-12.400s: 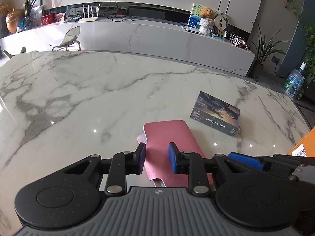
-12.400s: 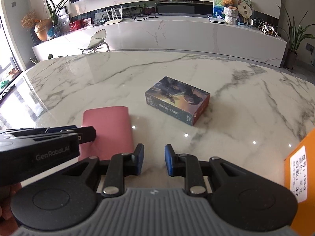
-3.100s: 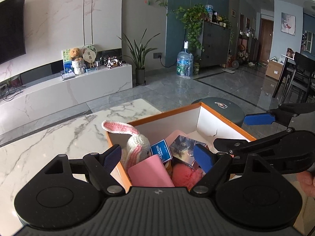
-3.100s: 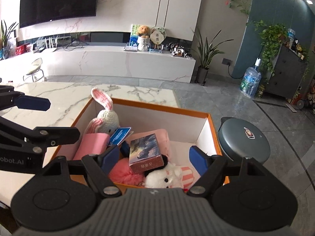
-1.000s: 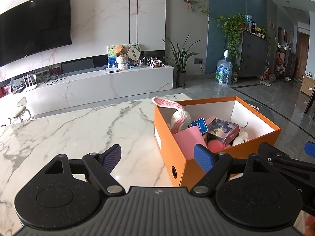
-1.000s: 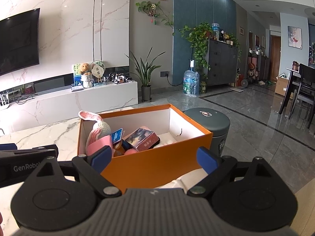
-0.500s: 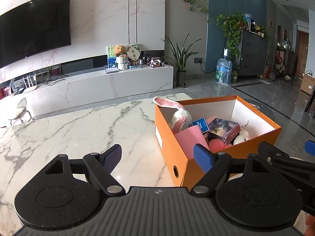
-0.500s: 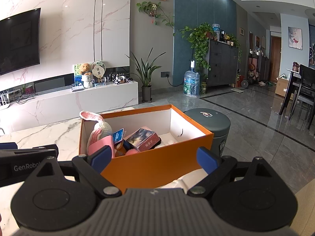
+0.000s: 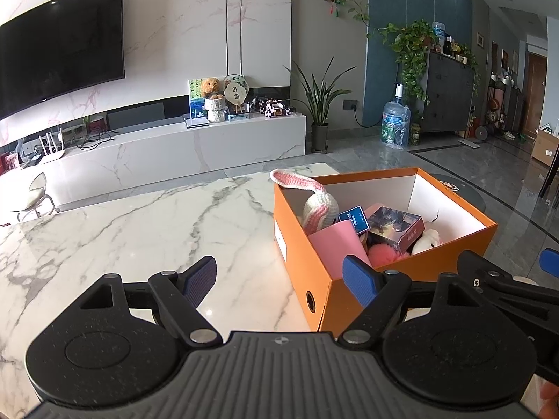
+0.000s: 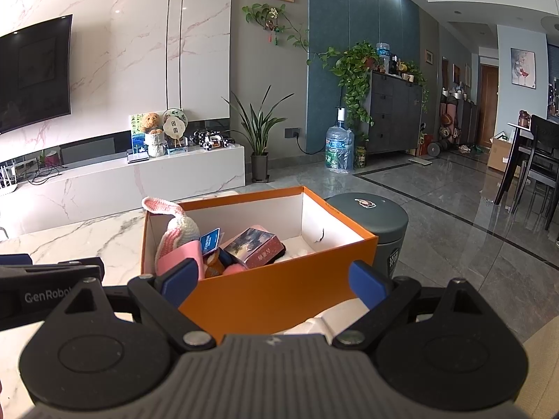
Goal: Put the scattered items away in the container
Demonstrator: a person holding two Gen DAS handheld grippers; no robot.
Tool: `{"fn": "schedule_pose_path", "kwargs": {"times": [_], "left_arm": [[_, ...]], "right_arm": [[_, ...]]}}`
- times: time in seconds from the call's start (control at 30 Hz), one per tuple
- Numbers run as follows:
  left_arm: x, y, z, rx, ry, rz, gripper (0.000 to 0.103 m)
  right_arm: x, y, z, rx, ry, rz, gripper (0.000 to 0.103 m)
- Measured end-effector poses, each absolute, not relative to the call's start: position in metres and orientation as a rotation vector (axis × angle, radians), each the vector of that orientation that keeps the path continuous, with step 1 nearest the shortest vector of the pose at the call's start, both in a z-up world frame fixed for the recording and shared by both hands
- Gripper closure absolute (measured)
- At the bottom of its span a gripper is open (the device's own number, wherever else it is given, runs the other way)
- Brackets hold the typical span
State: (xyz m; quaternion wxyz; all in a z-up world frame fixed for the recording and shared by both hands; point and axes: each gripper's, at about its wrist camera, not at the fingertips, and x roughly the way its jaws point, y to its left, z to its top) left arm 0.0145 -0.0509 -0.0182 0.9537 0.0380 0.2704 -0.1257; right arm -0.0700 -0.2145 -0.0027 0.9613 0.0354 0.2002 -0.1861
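Left wrist view: left gripper spread wide and empty above the marble table; orange box at the table's right end holds a pink pouch, card box and knitted bunny; right wrist view: right gripper wide, empty, just before the orange box; card box inside

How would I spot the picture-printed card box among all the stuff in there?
Find the orange box at the corner of the marble table. Inside, near the middle, the card box lies tilted on a fluffy pink ball, right of the pink pouch. It alone is hard-edged, with a dark painted picture on top and a reddish side.
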Motion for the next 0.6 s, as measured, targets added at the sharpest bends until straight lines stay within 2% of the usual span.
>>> {"fn": "schedule_pose_path", "kwargs": {"times": [0.6], "left_arm": [[0.0109,-0.0483,-0.0165,0.076,0.558,-0.253,0.009]], "right_arm": [[-0.0693,-0.2145,-0.0002,0.073,0.407,-0.375,0.009]]}}
